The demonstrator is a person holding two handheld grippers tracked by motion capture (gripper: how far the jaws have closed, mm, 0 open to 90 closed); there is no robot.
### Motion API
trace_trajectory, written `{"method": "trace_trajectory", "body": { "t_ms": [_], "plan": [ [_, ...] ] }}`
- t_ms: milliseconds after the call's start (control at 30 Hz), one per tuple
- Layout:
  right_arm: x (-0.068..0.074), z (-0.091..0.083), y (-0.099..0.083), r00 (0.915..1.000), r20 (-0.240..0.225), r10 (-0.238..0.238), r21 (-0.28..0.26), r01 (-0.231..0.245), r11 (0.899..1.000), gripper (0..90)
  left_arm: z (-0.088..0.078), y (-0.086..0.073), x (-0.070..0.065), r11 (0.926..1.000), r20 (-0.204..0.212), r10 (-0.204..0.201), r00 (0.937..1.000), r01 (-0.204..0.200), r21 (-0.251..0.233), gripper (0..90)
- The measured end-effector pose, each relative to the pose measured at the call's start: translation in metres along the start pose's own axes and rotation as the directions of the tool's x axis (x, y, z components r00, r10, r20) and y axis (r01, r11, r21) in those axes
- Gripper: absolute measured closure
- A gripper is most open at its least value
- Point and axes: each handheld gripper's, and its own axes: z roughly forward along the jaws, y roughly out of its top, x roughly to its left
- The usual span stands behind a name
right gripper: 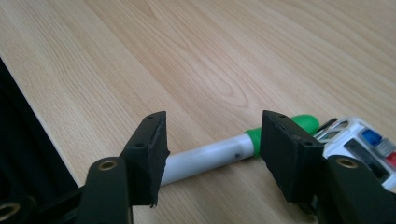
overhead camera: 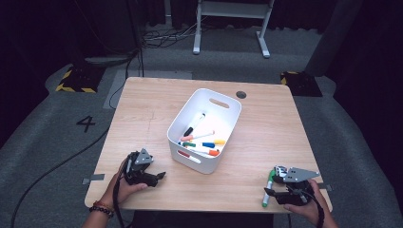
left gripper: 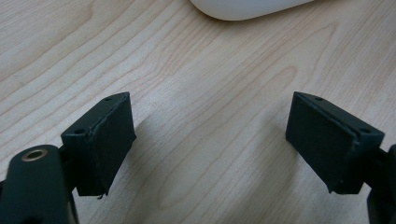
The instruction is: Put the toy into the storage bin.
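Observation:
A green-capped marker [overhead camera: 267, 190] with a white barrel [right gripper: 205, 156] lies flat on the wooden table [overhead camera: 266, 128] near its front right corner. My right gripper [overhead camera: 272, 183] sits low over it, and in the right gripper view its jaws [right gripper: 212, 140] stand apart. The marker lies across just beyond them, and neither pad presses on it. My left gripper [overhead camera: 159, 176] rests near the front left of the table. It is open [left gripper: 210, 135] with only bare wood between its pads. A white bin [overhead camera: 223, 107] in the middle holds several coloured markers [overhead camera: 202, 142].
A small white object with coloured squares [right gripper: 364, 140] lies just past the marker's green cap. The table's front edge runs close beside my right gripper. A curved corner of the bin [left gripper: 247, 7] is ahead of the left jaws. A desk frame [overhead camera: 233, 9] stands beyond the table.

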Motion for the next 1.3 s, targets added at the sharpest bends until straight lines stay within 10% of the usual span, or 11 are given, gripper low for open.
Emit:
{"method": "trace_trajectory", "body": {
  "t_ms": [367,567,1300],
  "plan": [
    [-0.004,0.007,-0.013,0.9947,-0.057,0.085,0.01,-0.085,0.996,39.7,0.0,0.0,0.0,1.0,0.0,0.0,1.0,0.0,0.0,15.6],
    [0.0,0.019,-0.008,0.9971,-0.05,0.058,0.049,-0.055,0.997,38.7,0.0,0.0,0.0,1.0,0.001,-0.001,1.0,0.001,0.0,15.6],
    [0.008,0.068,0.047,0.9985,-0.007,0.055,0.071,-0.054,0.996,58.2,0.0,0.0,0.0,1.0,0.001,-0.001,1.0,0.001,0.0,15.6]
  ]
}}
